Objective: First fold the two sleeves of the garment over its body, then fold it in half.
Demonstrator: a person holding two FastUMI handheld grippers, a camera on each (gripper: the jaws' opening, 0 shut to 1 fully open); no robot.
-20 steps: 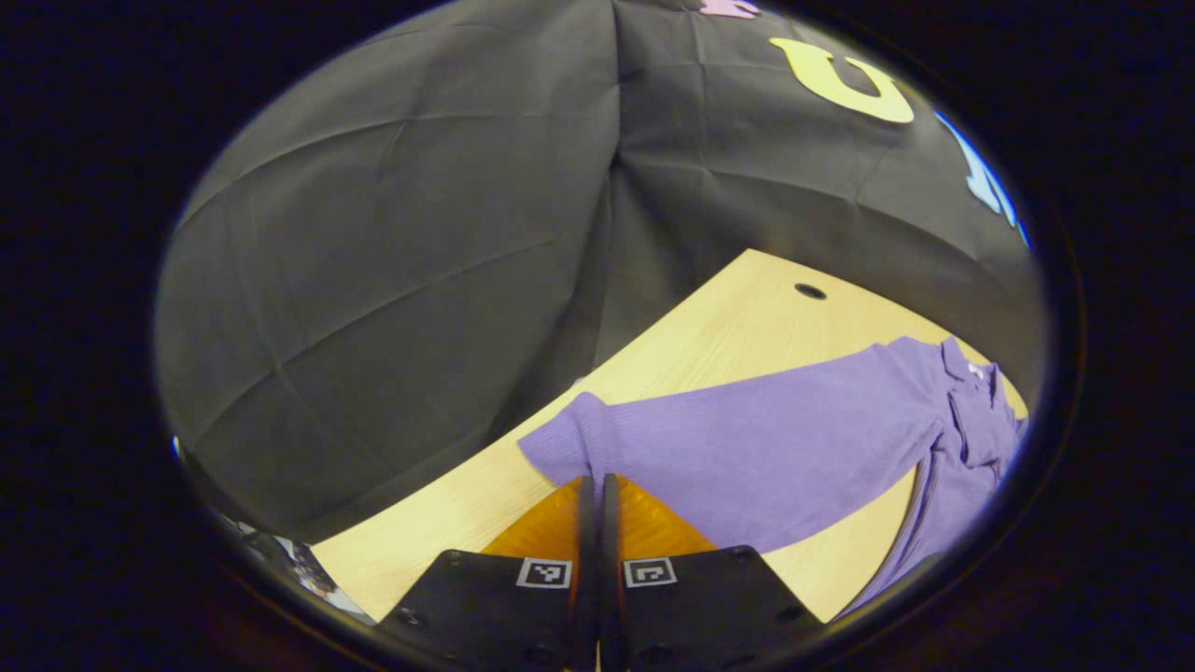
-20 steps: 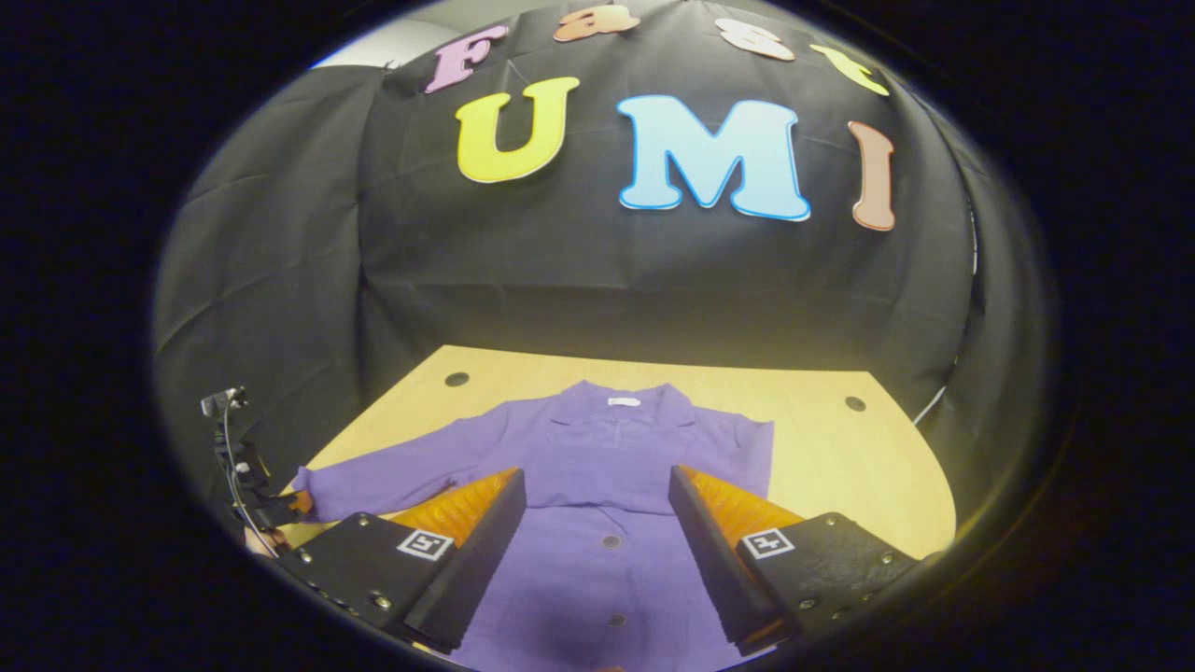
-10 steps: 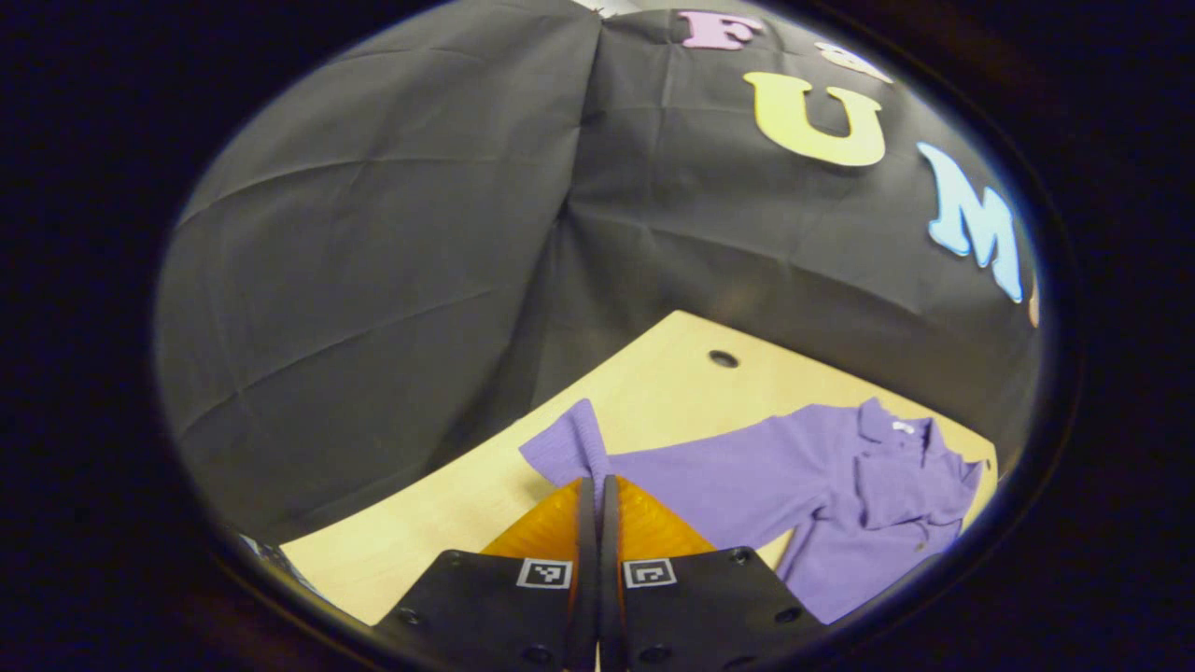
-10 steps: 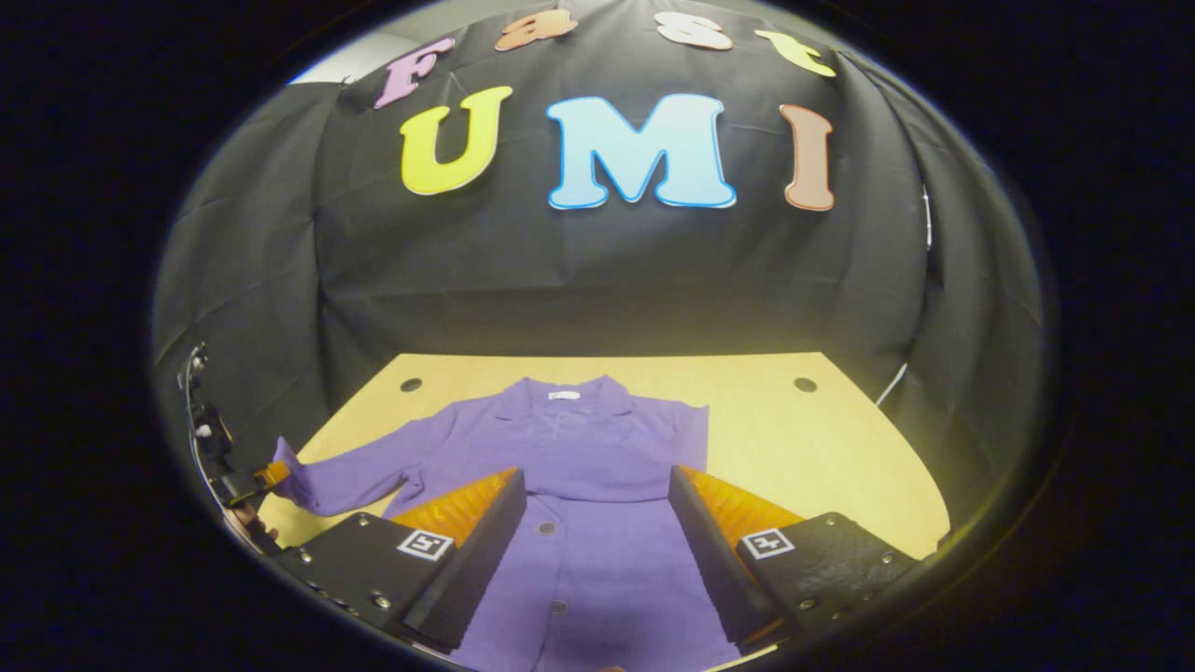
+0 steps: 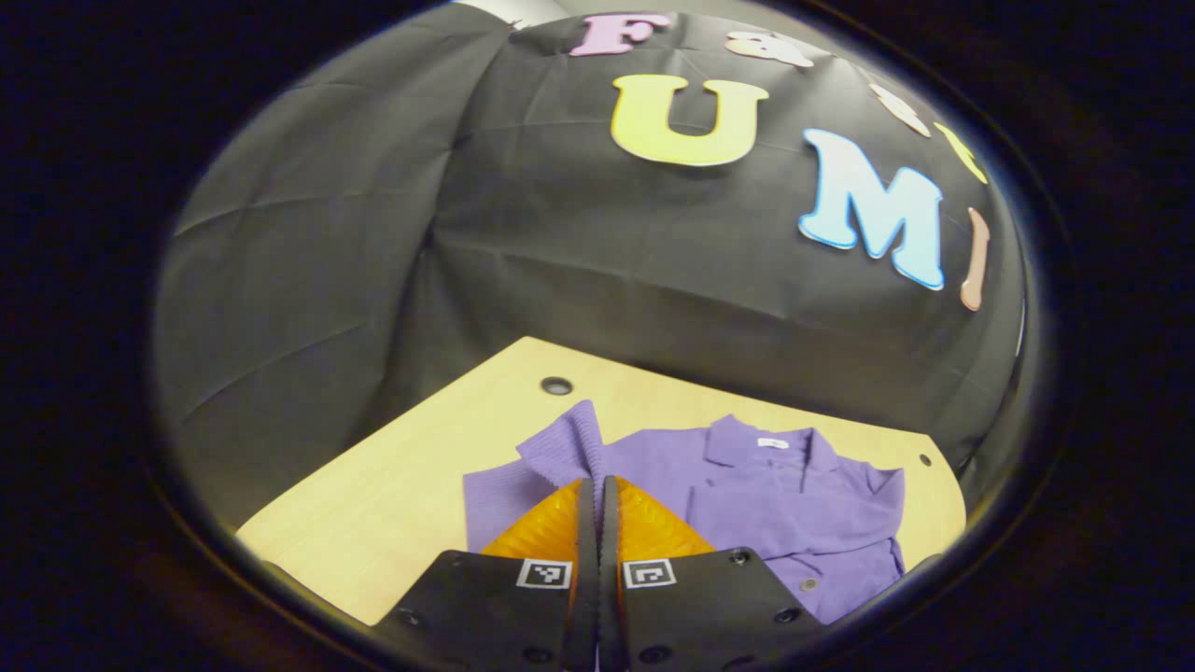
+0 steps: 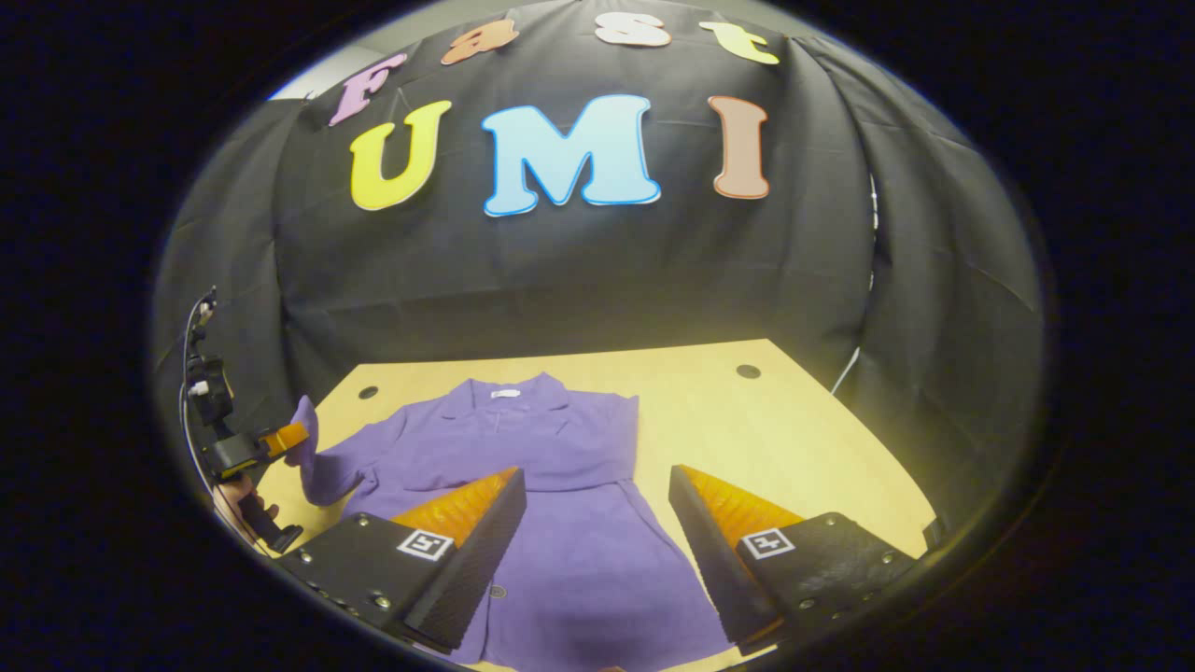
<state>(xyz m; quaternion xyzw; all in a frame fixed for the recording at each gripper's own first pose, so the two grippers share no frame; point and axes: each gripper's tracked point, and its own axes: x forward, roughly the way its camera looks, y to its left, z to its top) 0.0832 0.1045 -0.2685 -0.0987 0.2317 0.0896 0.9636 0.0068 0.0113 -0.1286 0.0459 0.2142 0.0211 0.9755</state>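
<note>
A purple button-front garment [image 6: 551, 448] lies flat on the wooden table [image 6: 747, 429], collar toward the far wall. My left gripper [image 5: 597, 483] is shut on the ribbed cuff of one sleeve [image 5: 571, 441] and holds it lifted. That sleeve bunches near the garment's shoulder [image 5: 653, 457]. In the right gripper view the left gripper [image 6: 280, 437] stands at the far left with the cuff [image 6: 303, 425] in its tips and a hand [image 6: 238, 499] below it. My right gripper [image 6: 597, 476] hovers open over the garment's lower body, nothing between its fingers. A layer of cloth [image 5: 775, 509] lies folded across the chest.
The table [image 5: 392, 485] has small round holes near its far corners [image 6: 747, 371] [image 5: 556, 385]. Black cloth walls stand close behind the table and on both sides. Bare wood lies to the right of the garment [image 6: 803, 448].
My left gripper has lifted the cuff and carried it inward toward the garment's body, so the stretched sleeve now bunches. The right gripper has stayed open and drifted over the lower body.
</note>
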